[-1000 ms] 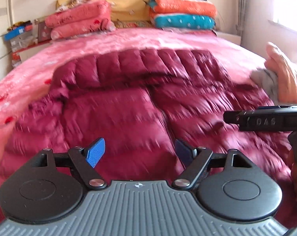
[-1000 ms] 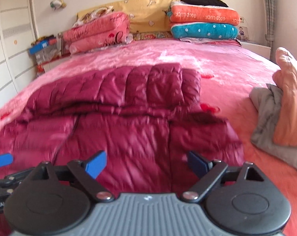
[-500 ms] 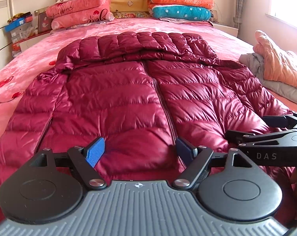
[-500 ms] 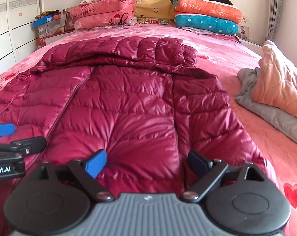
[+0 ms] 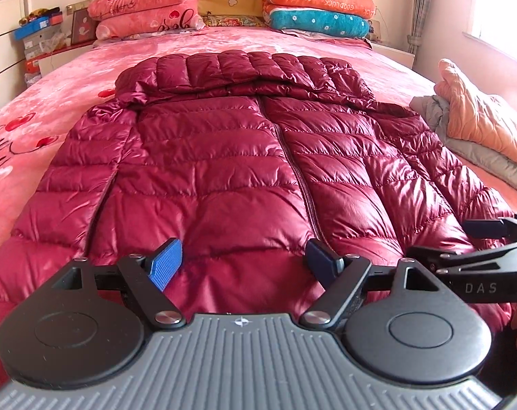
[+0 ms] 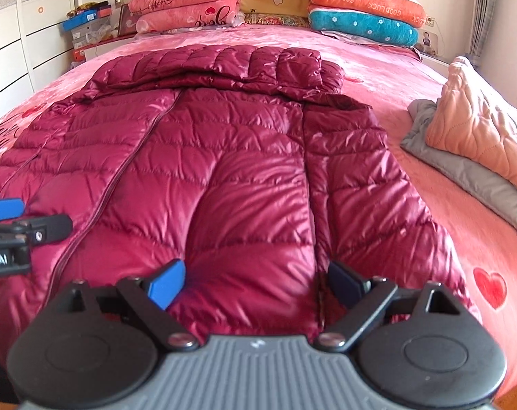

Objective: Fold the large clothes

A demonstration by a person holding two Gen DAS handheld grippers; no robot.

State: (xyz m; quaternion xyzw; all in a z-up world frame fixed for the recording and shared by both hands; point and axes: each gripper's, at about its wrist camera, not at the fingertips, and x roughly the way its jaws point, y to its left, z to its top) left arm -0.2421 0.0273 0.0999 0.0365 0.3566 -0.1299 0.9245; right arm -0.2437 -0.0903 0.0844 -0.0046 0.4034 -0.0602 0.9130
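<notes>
A dark red quilted down jacket (image 5: 244, 157) lies spread flat on the pink bed, front up, zip closed, hood at the far end. In the right wrist view the same jacket (image 6: 224, 171) fills the middle, its right sleeve along the body. My left gripper (image 5: 243, 263) hovers over the jacket's near hem, open, nothing between its blue pads. My right gripper (image 6: 255, 282) stands open over the hem near the right side seam, also empty. Each gripper shows in the other's view: the right gripper (image 5: 487, 235) at the right edge, the left gripper (image 6: 9, 218) at the left edge.
The pink bedspread (image 5: 53, 109) surrounds the jacket. A peach quilted garment on a grey one (image 6: 480, 136) lies at the right of the bed. Folded pink blankets (image 5: 145, 10) and orange and teal ones (image 5: 320, 10) are stacked at the headboard. White drawers (image 6: 5, 68) stand left.
Both grippers have drawn back towards the foot of the bed, so more of the jacket shows. The view has sharpened from blur. The jaws stay open throughout.
</notes>
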